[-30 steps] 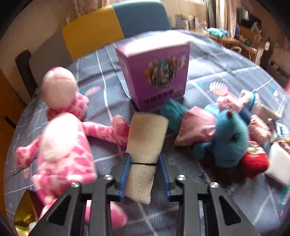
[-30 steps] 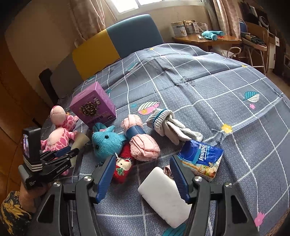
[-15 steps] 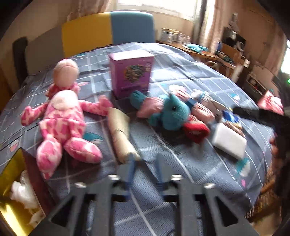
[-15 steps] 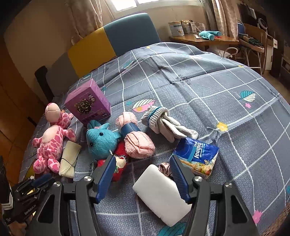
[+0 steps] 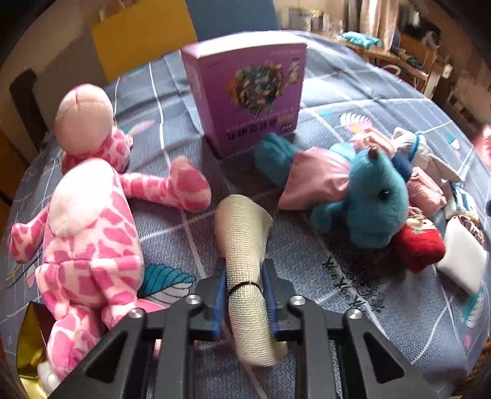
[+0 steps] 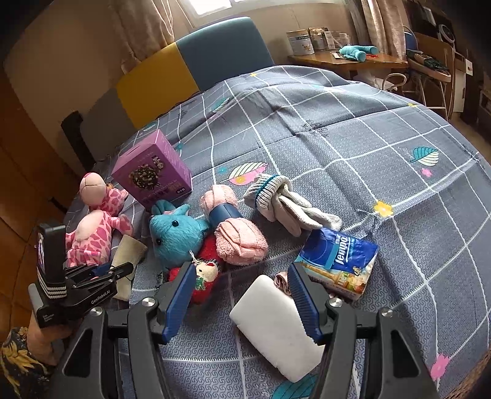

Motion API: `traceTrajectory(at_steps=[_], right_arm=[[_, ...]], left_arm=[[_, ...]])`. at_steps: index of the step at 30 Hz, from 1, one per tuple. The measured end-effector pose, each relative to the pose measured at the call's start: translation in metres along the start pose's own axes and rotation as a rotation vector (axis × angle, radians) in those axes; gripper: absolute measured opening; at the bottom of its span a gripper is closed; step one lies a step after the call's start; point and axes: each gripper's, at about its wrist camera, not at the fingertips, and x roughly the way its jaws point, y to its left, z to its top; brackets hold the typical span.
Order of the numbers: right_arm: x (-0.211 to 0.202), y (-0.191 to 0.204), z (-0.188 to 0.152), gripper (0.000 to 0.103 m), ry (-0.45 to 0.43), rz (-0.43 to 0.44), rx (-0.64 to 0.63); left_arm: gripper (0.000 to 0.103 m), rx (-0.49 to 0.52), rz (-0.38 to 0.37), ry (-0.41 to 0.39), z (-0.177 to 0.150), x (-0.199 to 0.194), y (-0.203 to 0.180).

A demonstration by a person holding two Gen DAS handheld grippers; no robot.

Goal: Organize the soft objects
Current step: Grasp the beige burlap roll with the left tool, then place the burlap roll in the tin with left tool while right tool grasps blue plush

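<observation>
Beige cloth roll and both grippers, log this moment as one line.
left gripper: just closed, shut on beige cloth roll | right gripper: open, empty, over white sponge | bedspread

Box (image 5: 245,89) behind pouch (image 5: 245,245), giraffe (image 5: 92,221) left, elephant (image 5: 368,202) right

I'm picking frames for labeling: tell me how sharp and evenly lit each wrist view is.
Left wrist view: motion-smeared; the purple box print is unreadable, though the beige mesh cloth weave shows. Right wrist view: crisp; the tissue pack logo reads clearly, window glare at top, dark corners, fisheye bending the bedspread grid.
</observation>
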Motion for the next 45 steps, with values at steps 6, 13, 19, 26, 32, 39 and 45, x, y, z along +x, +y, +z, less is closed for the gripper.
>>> traceTrajectory(at_steps=[6,13,19,26,32,39,45], right_arm=[[0.001,0.003,-0.001,0.063,0.008,0.010,-0.013],[0.011,0.040,-0.005,0.063,0.075,0.091,-0.157],[0.041,0.096,0.011,0.064,0.107,0.086,-0.383],[0.115,0.121,0.027,0.066,0.220,-0.078,-0.527],[0.134,0.130,0.020,0.052,0.224,-0.133,-0.569],[0.070,0.134,0.013,0.049,0.094,-0.055,-0.523],[0.034,0.146,-0.033,0.049,0.149,0.109,-0.531]], left_arm=[[0.019,-0.039,-0.082,-0.119,-0.020,-0.043,-0.001],[0.019,-0.111,-0.164,-0.131,-0.088,-0.080,-0.004],[0.018,-0.157,-0.193,-0.103,-0.127,-0.074,-0.011],[0.019,-0.216,-0.227,-0.109,-0.130,-0.070,-0.004],[0.018,-0.237,-0.247,-0.105,-0.133,-0.069,0.003],[0.018,-0.263,-0.233,-0.145,-0.138,-0.085,0.010],[0.018,-0.333,-0.224,-0.216,-0.146,-0.123,0.033]])
